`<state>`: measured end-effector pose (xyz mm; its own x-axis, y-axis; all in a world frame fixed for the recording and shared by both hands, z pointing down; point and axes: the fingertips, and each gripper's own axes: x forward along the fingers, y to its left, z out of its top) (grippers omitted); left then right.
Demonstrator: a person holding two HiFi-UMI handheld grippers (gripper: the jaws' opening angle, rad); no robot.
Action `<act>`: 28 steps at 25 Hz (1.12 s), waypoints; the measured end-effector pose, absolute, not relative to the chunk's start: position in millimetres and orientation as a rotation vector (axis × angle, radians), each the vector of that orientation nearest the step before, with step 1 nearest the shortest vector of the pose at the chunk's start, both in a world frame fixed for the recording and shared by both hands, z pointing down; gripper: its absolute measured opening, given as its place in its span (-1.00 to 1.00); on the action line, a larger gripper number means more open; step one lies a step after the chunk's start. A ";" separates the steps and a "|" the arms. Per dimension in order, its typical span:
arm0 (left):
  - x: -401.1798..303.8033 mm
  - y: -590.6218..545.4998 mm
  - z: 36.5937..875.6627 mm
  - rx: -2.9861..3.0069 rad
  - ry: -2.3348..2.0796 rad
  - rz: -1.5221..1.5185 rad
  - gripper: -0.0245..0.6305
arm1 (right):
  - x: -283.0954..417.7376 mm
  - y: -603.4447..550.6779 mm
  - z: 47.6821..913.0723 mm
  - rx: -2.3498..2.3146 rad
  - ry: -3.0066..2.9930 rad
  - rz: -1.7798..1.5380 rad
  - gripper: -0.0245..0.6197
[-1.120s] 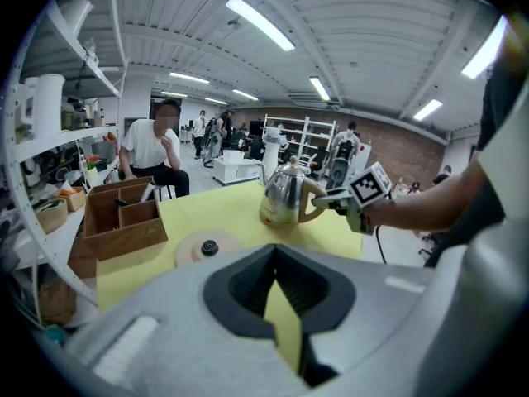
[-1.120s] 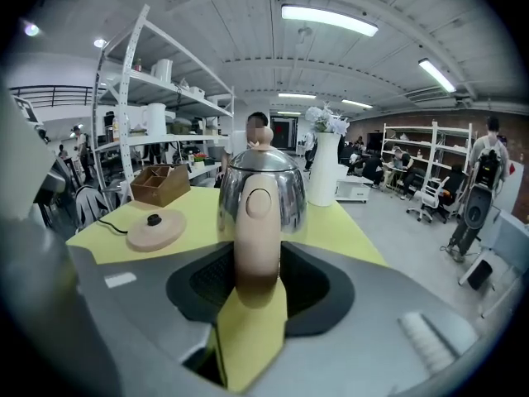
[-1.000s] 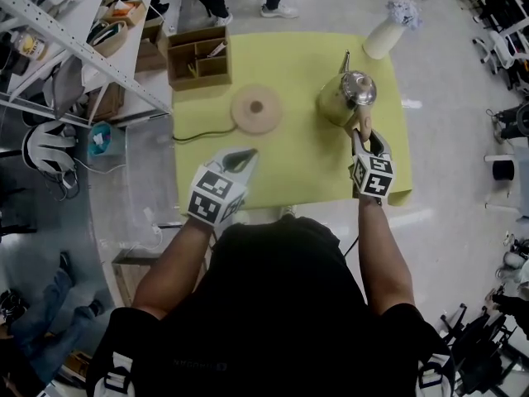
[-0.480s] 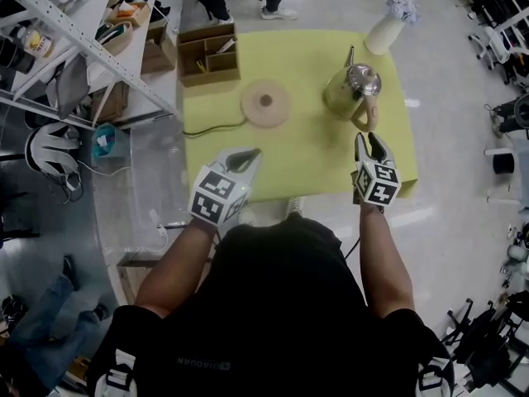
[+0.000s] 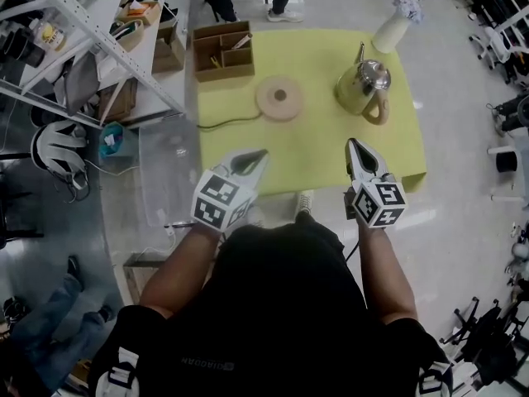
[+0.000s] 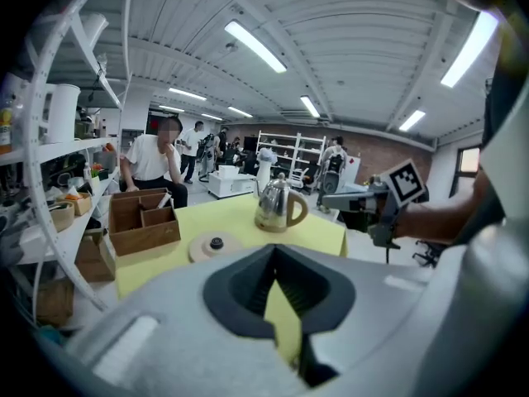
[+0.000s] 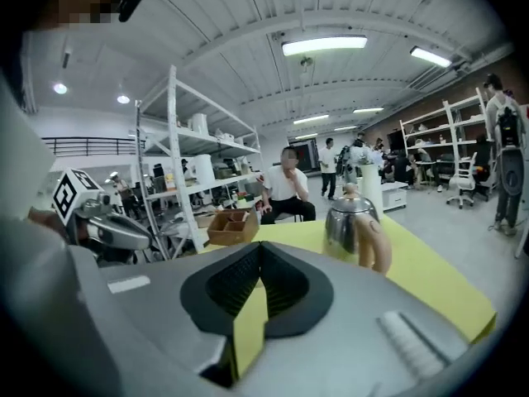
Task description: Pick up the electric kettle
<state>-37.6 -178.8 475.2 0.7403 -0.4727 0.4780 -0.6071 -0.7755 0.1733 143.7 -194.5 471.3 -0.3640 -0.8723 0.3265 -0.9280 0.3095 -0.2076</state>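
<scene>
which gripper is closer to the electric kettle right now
Right. The right gripper is on the person's side of the electric kettle, apart from it; the left gripper is farther away, well off to the kettle's left in the head view.

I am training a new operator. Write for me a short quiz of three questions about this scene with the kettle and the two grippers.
1. Fill in: The electric kettle stands on the ___ table.
2. Choose one: Which thing lies between the wooden box and the kettle? A. the round base; B. a cup; C. a plate.
3. True or false: The right gripper holds the kettle.

Key: 1. yellow. 2. A. 3. False: its jaws are shut on nothing, and it is short of the kettle.
</scene>
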 end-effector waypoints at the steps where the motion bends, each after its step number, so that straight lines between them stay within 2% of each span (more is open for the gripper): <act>1: -40.4 -175.8 472.7 2.626 -0.836 0.587 -0.92 | 132.1 -188.9 467.4 1.648 -2.442 0.541 -0.91; 12: -57.2 -143.2 450.8 2.682 -0.763 0.510 -0.92 | 51.6 -143.8 450.4 1.520 -2.547 0.561 -0.91; 28: -63.1 -134.2 438.2 2.633 -0.909 0.431 -0.92 | 40.7 -142.7 434.8 1.341 -2.616 0.499 -0.91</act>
